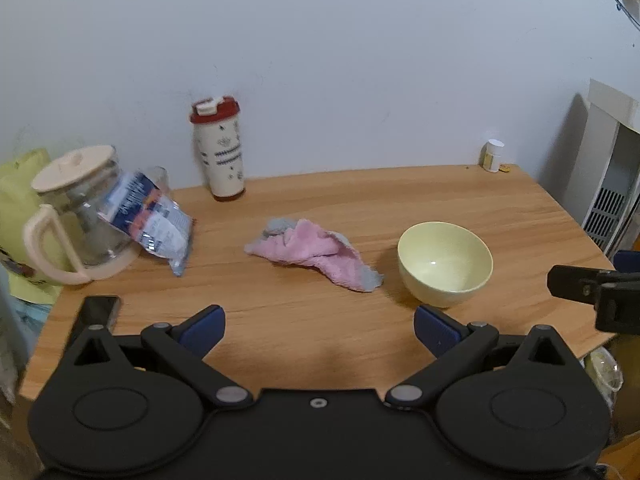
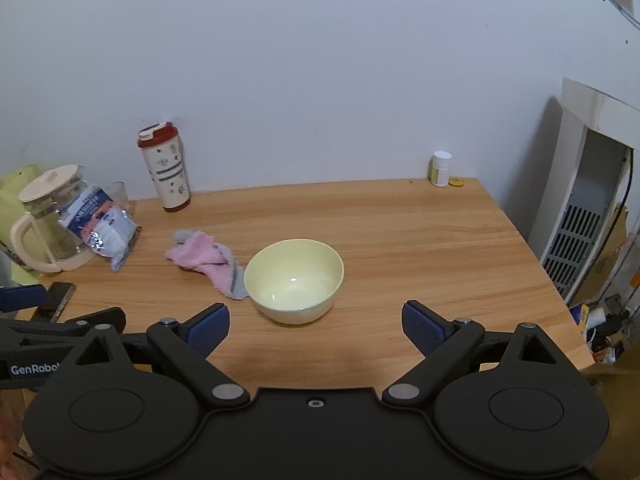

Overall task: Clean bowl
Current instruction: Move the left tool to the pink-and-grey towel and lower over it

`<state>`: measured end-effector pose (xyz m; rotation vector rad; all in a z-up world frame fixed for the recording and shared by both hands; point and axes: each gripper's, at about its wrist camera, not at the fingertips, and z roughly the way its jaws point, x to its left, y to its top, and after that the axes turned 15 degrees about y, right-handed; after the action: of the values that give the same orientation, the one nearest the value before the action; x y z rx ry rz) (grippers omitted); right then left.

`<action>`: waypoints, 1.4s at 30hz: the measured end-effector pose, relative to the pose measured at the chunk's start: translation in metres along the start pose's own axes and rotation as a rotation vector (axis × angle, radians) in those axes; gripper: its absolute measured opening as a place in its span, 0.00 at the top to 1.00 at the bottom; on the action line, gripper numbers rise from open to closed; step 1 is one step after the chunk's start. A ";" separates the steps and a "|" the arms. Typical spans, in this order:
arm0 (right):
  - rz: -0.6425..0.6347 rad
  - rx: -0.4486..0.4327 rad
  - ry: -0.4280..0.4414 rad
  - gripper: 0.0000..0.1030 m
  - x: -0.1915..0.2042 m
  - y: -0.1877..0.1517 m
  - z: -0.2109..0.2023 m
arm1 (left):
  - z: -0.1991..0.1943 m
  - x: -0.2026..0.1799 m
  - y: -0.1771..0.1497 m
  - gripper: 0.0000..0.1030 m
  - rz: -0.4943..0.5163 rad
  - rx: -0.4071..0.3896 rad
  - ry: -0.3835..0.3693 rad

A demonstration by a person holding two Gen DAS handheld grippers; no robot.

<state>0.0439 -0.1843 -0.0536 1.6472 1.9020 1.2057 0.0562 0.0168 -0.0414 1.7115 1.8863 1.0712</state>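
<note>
A pale yellow bowl (image 1: 445, 262) (image 2: 294, 280) stands upright and empty on the wooden table (image 1: 360, 204) (image 2: 400, 232). A crumpled pink and grey cloth (image 1: 312, 252) (image 2: 208, 262) lies just left of it. My left gripper (image 1: 319, 330) hovers open above the table's near edge, with nothing between its blue pads; the cloth lies ahead of it. My right gripper (image 2: 316, 328) is open too, and the bowl sits just beyond its fingers, slightly left of centre. In the left wrist view the right gripper's tip (image 1: 580, 284) shows at the right edge.
At the back left stand a glass jug with a cream lid (image 1: 76, 216) (image 2: 48, 220), a foil snack packet (image 1: 152, 224) (image 2: 102, 228) and a red-lidded tumbler (image 1: 220, 148) (image 2: 166, 168). A phone (image 1: 98, 312) (image 2: 58, 300) lies near the left edge. A small white bottle (image 1: 493, 155) (image 2: 441, 168) stands back right.
</note>
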 end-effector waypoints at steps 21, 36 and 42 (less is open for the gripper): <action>0.086 0.070 -0.003 0.07 -0.073 0.040 0.110 | 0.138 -0.034 0.035 0.00 0.157 0.004 0.087; 0.108 0.135 0.013 0.07 -0.088 0.041 0.148 | 0.172 -0.047 0.045 0.00 0.176 0.008 0.027; 0.102 0.130 0.025 0.07 -0.090 0.044 0.150 | 0.166 -0.046 0.048 0.00 0.148 -0.012 0.069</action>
<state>0.2043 -0.2140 -0.1295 1.8244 1.9702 1.1681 0.2162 0.0177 -0.1213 1.8537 1.8129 1.2087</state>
